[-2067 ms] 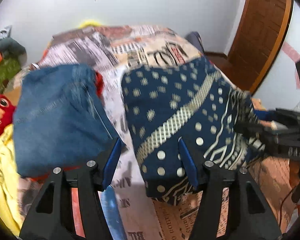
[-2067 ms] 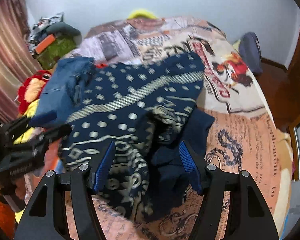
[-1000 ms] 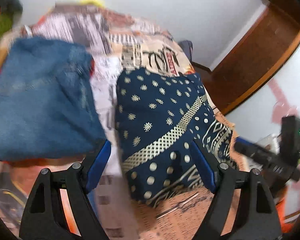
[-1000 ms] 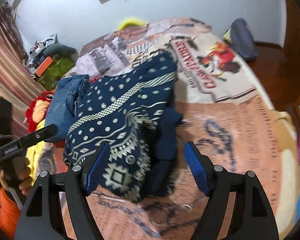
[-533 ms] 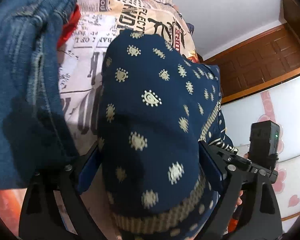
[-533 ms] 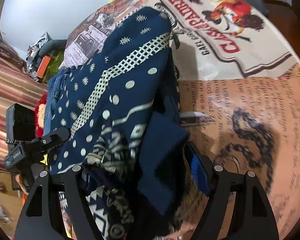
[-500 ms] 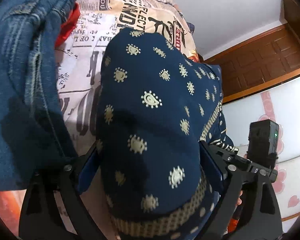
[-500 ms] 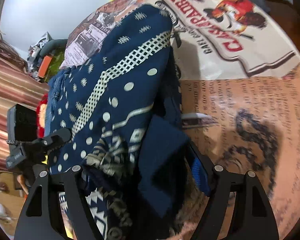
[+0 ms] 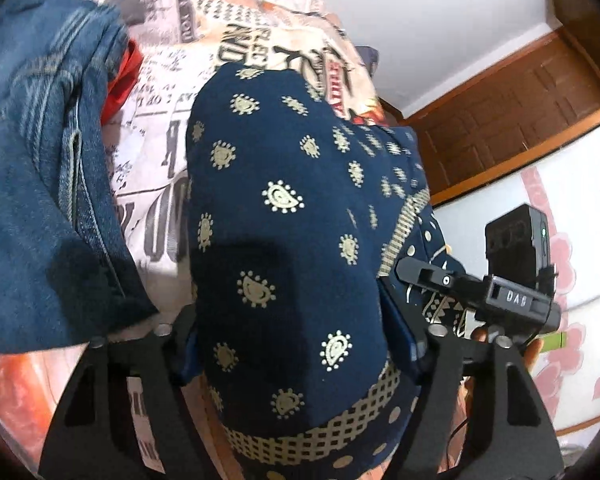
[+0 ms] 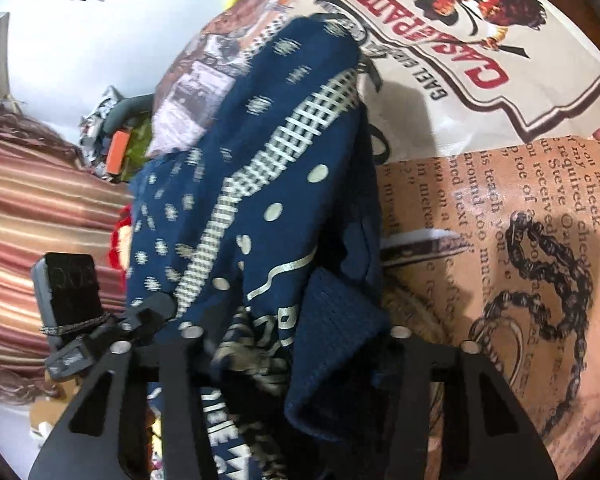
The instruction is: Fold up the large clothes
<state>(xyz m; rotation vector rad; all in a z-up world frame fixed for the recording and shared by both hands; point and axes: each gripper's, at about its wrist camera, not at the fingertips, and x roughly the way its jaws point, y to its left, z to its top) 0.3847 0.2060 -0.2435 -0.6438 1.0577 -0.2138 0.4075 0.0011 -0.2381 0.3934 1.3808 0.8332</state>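
Observation:
A folded navy garment with cream paisley, dots and a checked band lies on the bed and fills the left wrist view. My left gripper straddles its near end; the jaws are closing, with the fabric bulging between the blue pads and touching both. In the right wrist view the same garment runs away from my right gripper, whose jaws are also closing on a bunched navy fold that hides its pads. Each gripper shows at the edge of the other's view.
Folded blue jeans lie to the left of the garment, over something red. A printed bedspread covers the bed. A wooden door stands to the right, and a striped curtain and a red plush toy to the left.
Both grippers have come down onto the navy garment and their jaws have narrowed around its near folds. The cloth now fills the gap between each pair of fingers.

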